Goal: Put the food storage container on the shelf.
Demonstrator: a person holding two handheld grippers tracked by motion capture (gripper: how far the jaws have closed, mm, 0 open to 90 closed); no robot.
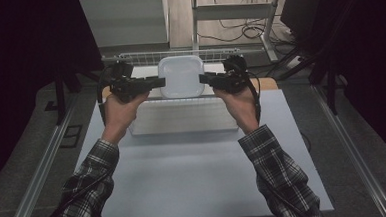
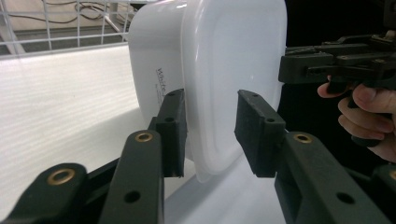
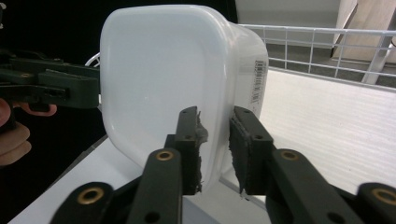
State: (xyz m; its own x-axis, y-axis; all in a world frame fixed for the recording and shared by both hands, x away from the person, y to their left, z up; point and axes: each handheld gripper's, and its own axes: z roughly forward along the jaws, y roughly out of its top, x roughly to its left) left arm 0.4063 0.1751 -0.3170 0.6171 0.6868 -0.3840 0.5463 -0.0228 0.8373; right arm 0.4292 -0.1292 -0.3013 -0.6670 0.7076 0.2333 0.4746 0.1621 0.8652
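So this looks like a two-handed lift of a white, rounded-square plastic container (image 1: 181, 76) with its lid on, and it seems about midway through.

Starting on the left: the left gripper (image 1: 155, 82) comes in from the left side of the tub. In the left gripper view its black pads (image 2: 172, 130) straddle the lid's rim, one pad touching the tub's side wall, the other standing a bit off the lid face. So the jaws are parted around the edge, not squeezed down on it, as far as I can see.

In the middle, the container sits up between both grippers, over the far part of the table, just in front of a white wire basket (image 1: 128, 57) and above a pale flat board (image 1: 181, 121). Can't tell from above whether it's fully clear of the surface or resting on something.

On the right: the right gripper (image 1: 207, 78) has the opposite rim, and in the right gripper view its pads (image 3: 189, 140) are pinched tight on the edge with almost no gap. That one's clamped on the tub for sure.

My read: reach and approach are done and the right side is secured. What's left is closing the left jaws properly, then carrying the tub wherever it's going, probably the basket behind it or the grey tabletop (image 1: 185, 184) nearer the person.
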